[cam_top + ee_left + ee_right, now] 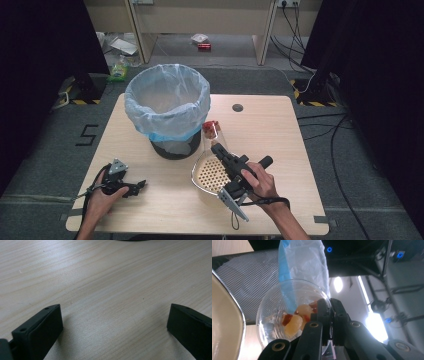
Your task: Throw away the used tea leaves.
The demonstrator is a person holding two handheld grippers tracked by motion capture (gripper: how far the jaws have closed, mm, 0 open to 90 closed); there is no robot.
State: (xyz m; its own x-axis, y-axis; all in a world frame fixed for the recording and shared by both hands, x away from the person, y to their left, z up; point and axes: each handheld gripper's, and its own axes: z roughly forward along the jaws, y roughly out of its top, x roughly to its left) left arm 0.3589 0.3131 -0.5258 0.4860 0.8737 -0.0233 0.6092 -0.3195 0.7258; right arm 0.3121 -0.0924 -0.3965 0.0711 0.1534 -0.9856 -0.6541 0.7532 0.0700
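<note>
A clear plastic cup (pixel 212 131) with pale fruit pieces (pixel 294 323) and red bits is tilted beside the bin, above the far edge of a cream perforated strainer bowl (pixel 207 176). My right gripper (pixel 216 148) is shut on the cup's rim; in the right gripper view the jaws (pixel 330 315) pinch the cup wall (pixel 269 315). My left gripper (pixel 139 186) rests low at the table's front left. Its jaws (pixel 113 315) stand wide open over bare wood with nothing between them.
A black mesh bin (pixel 172 147) lined with a white and blue bag (pixel 167 95) stands mid-table, just left of the cup. The wooden table (pixel 270 130) has a round cable hole (pixel 238 107) at the back. Cables and litter lie on the floor beyond.
</note>
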